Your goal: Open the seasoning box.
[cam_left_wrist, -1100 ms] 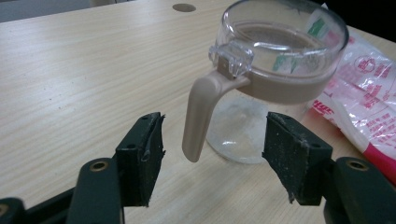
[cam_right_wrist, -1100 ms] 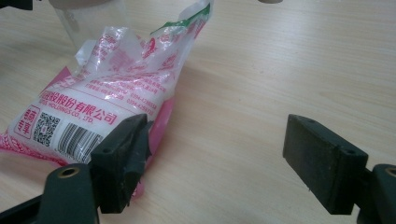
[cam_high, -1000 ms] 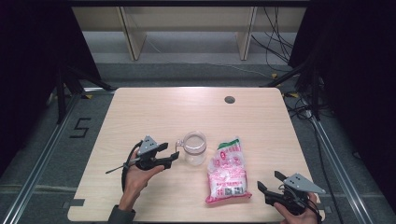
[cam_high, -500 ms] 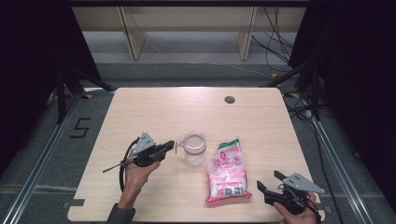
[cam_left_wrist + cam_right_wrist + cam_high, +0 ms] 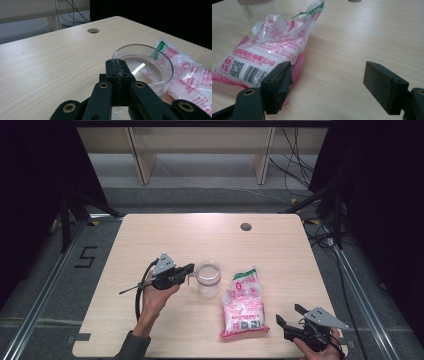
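Observation:
A clear plastic cup (image 5: 208,278) stands upright at the table's middle; in the left gripper view its round rim (image 5: 143,65) is just beyond my jaws. My left gripper (image 5: 189,268) is shut, its tips against the cup's left side, and I see nothing between the pads. To the right of the cup lies a pink and white sealed bag (image 5: 243,302) with red print (image 5: 265,52). My right gripper (image 5: 289,315) stands open near the front right edge, just right of the bag's lower corner; its left pad (image 5: 277,85) is next to that corner.
A round cable hole (image 5: 245,226) sits at the table's far side. The wooden table (image 5: 150,235) has bare room at the left, back and right. Black cable loops from the left gripper toward the front edge.
My left gripper's jaws have gone from open to shut beside the cup and edged toward it. The cup and the bag have not moved, and the right gripper has barely shifted.

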Tool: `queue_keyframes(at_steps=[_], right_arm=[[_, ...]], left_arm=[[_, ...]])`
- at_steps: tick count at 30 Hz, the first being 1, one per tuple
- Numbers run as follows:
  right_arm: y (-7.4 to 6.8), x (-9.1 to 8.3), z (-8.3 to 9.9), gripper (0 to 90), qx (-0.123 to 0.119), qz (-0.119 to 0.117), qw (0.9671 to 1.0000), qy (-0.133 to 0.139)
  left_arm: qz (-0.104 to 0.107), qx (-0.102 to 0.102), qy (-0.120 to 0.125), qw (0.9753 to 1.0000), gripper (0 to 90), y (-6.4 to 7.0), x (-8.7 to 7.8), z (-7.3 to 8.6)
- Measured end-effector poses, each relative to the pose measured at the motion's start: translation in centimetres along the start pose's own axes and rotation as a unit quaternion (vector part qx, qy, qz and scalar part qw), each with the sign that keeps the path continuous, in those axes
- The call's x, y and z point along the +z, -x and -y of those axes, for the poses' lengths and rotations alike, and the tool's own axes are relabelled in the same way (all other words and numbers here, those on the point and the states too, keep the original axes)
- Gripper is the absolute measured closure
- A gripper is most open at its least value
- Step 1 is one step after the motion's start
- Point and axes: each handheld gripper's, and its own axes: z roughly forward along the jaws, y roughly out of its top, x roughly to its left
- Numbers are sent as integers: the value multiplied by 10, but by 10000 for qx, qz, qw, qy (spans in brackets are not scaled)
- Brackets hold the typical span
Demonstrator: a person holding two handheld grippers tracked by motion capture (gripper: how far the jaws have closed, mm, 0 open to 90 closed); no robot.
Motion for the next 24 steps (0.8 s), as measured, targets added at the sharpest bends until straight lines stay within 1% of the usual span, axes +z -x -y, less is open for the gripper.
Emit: queue_keyframes(at_steps=[1, 2, 3, 4, 6, 7, 8, 9, 10, 12, 13, 14, 15, 16, 17, 18, 19, 20, 21, 22, 23, 24], right_arm=[[0, 1, 0, 239, -66, 70, 10000, 1], [1, 0, 0, 240, -132, 175, 9998, -20], [0, 0, 0, 243, -111, 118, 9999, -15], [0, 0, 0, 248, -102, 117, 9999, -17], [0, 0, 0, 251, -136, 107, 9999, -7], [0, 0, 0, 251, -149, 85, 9999, -6], [0, 0, -1, 251, -157, 117, 9998, 0], [0, 0, -1, 251, -156, 100, 9998, 5], [-1, 1, -1, 251, -147, 148, 9998, 7], [-1, 0, -1, 251, -147, 68, 9999, 4], [-5, -2, -1, 251, 90, 51, 9999, -34], [-1, 0, -2, 251, -98, -6, 9999, 32], [-2, 0, -2, 250, -98, -13, 9999, 37], [-5, -1, -2, 246, 33, -3, 10000, 27], [-4, 0, -2, 239, -39, -35, 10000, 81], [-5, 0, -3, 228, -50, -54, 9999, 88], [-5, 2, -4, 215, -174, -16, 9998, 138], [-5, 2, -5, 199, -301, -21, 9993, 200], [-6, 4, -6, 182, -330, -48, 9992, 223], [-8, 5, -7, 176, -311, -153, 9991, 229], [-9, 6, -9, 176, -342, -268, 9988, 211], [-12, 8, -10, 175, -276, -318, 9989, 192]], left_arm=[[-33, -46, -13, 10000, 895, 0, 0, 0], [-24, -9, -1, 10000, 895, -1, 0, 1], [-46, -65, -2, 10000, 895, -1, -1, 1], [-36, -19, -14, 10000, 895, -2, -1, 1], [-47, -117, 18, 9999, 895, -3, -2, 2], [-38, -119, 8, 9999, 895, -3, -2, 2], [23, -170, 21, 9999, 894, -3, -2, 2], [87, -192, 21, 9998, 894, -3, -2, 2], [53, -182, 16, 9998, 894, -1, -2, 2], [10, -132, -14, 9999, 895, 0, -1, 2], [33, -117, -5, 9999, 894, 0, -1, 2], [44, -130, 17, 9999, 894, 0, -1, 2], [52, -162, 21, 9999, 894, 0, -1, 2], [49, -207, 27, 9998, 894, -1, -2, 3], [82, -167, 55, 9998, 894, -2, -1, 3], [23, -229, 43, 9997, 894, -1, -2, 3], [41, -155, 47, 9999, 894, -2, -2, 3], [37, -179, 53, 9998, 894, -2, -2, 3], [72, -209, 56, 9997, 894, -3, -2, 3], [93, -274, 54, 9996, 894, -3, -2, 3], [159, -257, 72, 9995, 894, -4, -1, 4], [111, -247, 47, 9996, 894, -3, -1, 3]])
